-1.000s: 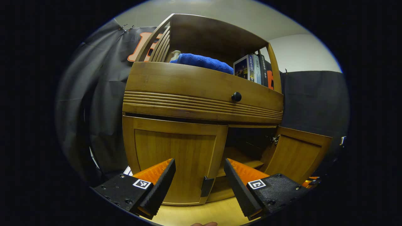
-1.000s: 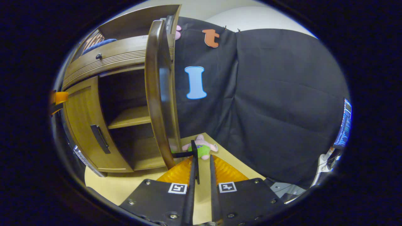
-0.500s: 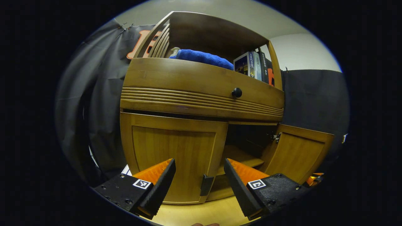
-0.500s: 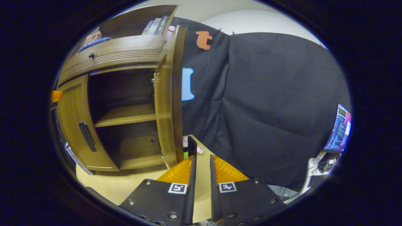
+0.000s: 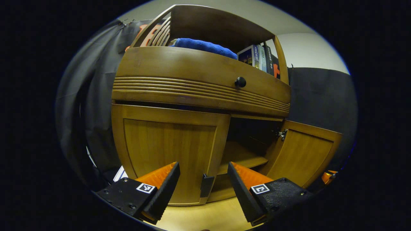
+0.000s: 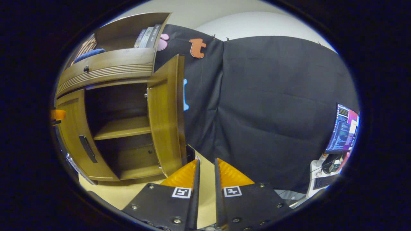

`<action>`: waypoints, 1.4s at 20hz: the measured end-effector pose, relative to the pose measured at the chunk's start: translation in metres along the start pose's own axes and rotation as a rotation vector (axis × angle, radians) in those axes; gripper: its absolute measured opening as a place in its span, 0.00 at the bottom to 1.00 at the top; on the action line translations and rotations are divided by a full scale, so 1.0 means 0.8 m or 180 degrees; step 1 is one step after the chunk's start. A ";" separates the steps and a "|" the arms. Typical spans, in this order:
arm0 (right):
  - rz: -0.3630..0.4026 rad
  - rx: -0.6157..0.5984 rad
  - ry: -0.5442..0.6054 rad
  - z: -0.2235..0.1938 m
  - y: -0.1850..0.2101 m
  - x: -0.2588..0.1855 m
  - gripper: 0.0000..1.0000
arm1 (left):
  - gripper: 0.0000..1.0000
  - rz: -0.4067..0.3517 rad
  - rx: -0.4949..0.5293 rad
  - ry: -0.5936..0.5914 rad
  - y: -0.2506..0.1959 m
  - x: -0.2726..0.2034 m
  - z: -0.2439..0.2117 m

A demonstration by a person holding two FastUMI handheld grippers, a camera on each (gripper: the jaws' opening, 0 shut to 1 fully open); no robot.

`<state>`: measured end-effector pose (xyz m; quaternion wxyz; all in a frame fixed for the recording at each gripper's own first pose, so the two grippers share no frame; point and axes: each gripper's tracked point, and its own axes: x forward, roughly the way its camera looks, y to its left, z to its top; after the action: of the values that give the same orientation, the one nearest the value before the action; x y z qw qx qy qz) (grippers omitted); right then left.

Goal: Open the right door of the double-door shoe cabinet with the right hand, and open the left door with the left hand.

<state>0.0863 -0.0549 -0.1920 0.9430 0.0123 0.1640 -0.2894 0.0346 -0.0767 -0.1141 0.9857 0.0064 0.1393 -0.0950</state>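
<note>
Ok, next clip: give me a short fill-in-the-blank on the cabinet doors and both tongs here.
1. The right door of the cabinet stands ____.
2. The left door is still ____.
3. The left tongs are ____, with the left door's handle between the fingers.
4. On the cabinet's top shelf, a ____ towel lies beside the books.

Missing words: open; shut; open; blue

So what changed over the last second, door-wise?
The right door swung wider, and its handle no longer sits between the right gripper fingers. The left gripper closed in on the left door handle, jaws still open. The left door stays shut.
</note>
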 end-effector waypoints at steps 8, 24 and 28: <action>-0.0206 -0.0077 -0.0072 0.017 -0.027 0.005 0.23 | 0.70 0.0167 -0.0015 0.0310 -0.005 0.054 -0.064; -0.0219 -0.0157 -0.0504 0.123 -0.033 0.048 0.22 | 0.38 0.0469 -0.0196 0.0359 0.008 0.116 -0.116; -0.0120 -0.0152 -0.0551 0.133 -0.022 0.060 0.22 | 0.36 0.0537 -0.0308 0.0336 0.009 0.113 -0.118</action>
<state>0.1461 -0.1083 -0.1056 0.9480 -0.0384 0.0889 -0.3031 0.0957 -0.0825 -0.2296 0.9806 -0.0244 0.1944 -0.0044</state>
